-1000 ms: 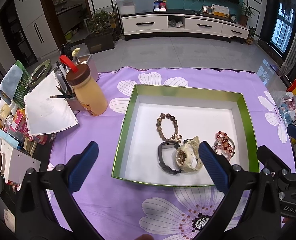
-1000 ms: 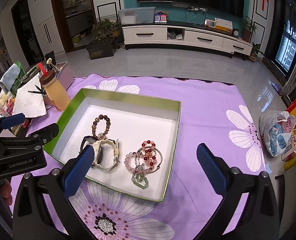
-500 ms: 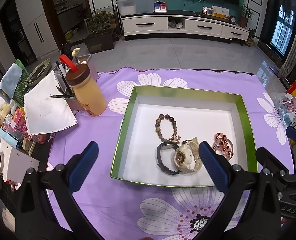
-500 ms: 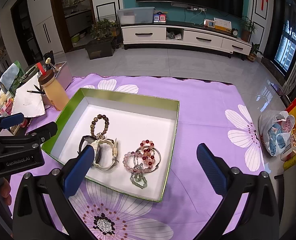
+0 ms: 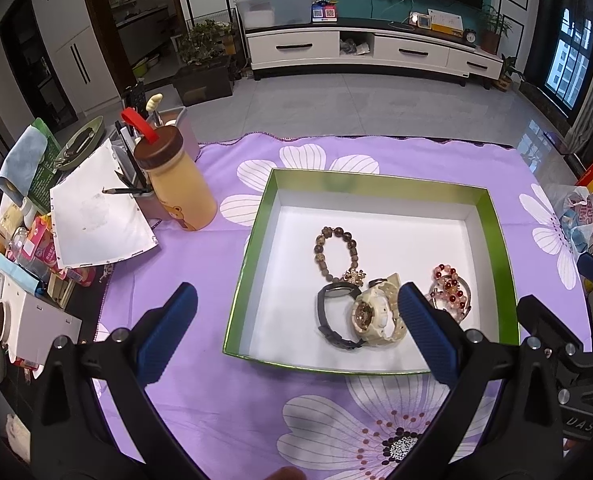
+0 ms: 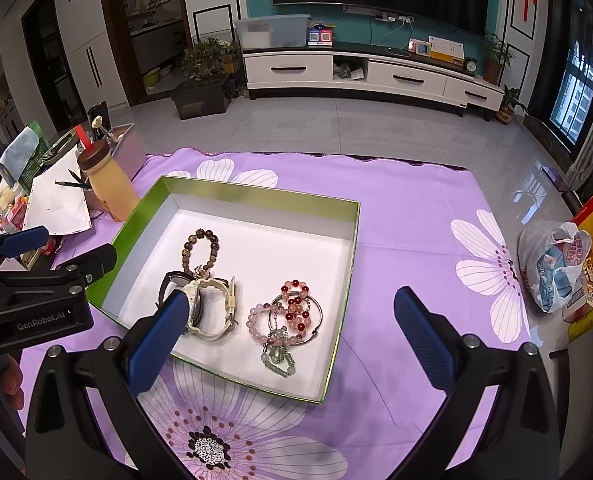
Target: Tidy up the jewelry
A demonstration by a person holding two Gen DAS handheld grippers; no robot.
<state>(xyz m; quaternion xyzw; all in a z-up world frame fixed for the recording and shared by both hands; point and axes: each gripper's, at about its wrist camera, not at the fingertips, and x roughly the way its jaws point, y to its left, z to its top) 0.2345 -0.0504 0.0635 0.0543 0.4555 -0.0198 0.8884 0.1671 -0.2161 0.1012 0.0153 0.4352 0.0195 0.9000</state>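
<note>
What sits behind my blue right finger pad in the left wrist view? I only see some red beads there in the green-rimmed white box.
Observer: A pale green bead bracelet, lying against a pink bead bracelet and a thin silver bangle.
Operator: Right gripper state?
Observer: The right gripper is open and holds nothing.

Both claws slightly farther back.

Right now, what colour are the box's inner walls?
Green walls, white floor; clearest in the right wrist view.
</note>
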